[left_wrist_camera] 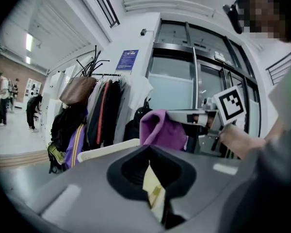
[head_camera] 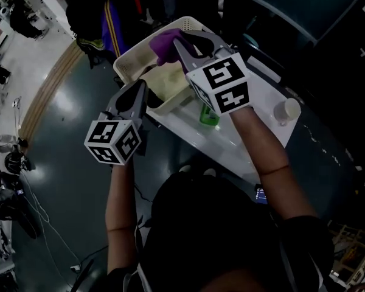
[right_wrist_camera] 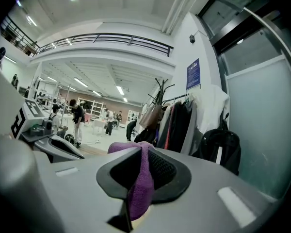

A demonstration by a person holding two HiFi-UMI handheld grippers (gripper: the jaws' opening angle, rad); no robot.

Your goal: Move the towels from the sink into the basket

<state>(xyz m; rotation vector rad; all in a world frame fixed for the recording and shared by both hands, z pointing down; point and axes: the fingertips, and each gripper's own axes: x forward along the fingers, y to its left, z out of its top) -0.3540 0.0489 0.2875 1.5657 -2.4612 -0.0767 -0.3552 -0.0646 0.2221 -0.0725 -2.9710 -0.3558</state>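
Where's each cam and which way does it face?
Head view: on the head, steeply down on the basket; arms, left tool and right tool show.
Left gripper view: on the left tool, along its jaws shut on a yellow towel, toward a coat rack; right tool and hand show.
Right gripper view: on the right tool, along its jaws shut on the purple towel, into a hall; left tool shows.
Shared: purple towel in all three; coat rack in both gripper views.

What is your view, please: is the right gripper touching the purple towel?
Touching. The right gripper view shows the purple towel pinched between the jaws of the right gripper.
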